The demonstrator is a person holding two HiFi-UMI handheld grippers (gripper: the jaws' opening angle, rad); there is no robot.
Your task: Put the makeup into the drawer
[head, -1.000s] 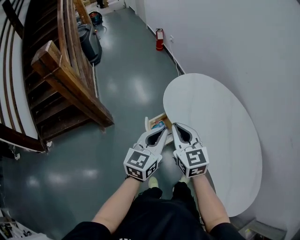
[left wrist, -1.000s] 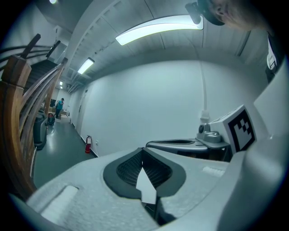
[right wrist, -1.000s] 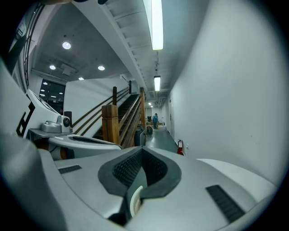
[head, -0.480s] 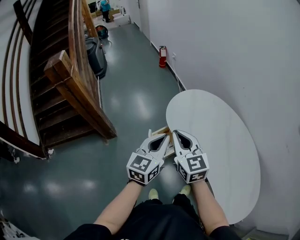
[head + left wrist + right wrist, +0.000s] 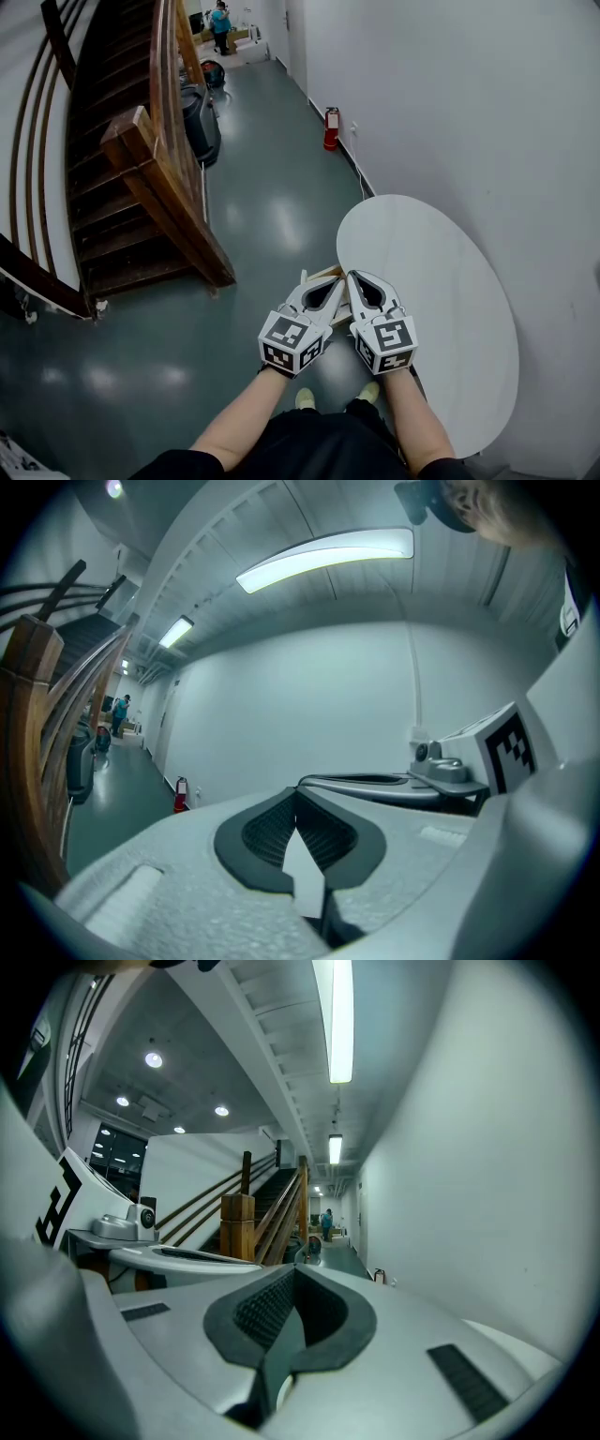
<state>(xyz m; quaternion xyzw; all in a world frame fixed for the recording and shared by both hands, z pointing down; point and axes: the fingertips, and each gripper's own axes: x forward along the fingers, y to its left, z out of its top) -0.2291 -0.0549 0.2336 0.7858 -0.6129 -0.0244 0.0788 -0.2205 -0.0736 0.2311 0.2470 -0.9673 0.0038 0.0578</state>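
In the head view my left gripper [image 5: 331, 285] and right gripper [image 5: 360, 280] are held side by side, both shut with nothing between the jaws. They hang over a small wooden drawer [image 5: 322, 275] at the near edge of the white oval table [image 5: 441, 300]. Only a sliver of the drawer's rim shows beyond the grippers. No makeup is visible. The left gripper view shows its own shut tips [image 5: 296, 794] pointing at the white wall, with the right gripper [image 5: 394, 785] alongside. In the right gripper view, the shut tips [image 5: 293, 1269] point down the corridor.
A wooden staircase [image 5: 141, 187] rises on the left over a green floor. A fire extinguisher [image 5: 331, 128] stands by the white wall, a dark bin [image 5: 199, 122] sits beside the stairs, and a person [image 5: 221, 19] stands at the corridor's far end.
The drawer showed open with a blue item inside a second ago; now only a sliver of it shows past the grippers. The view has tipped up the corridor. Both grippers stayed shut.
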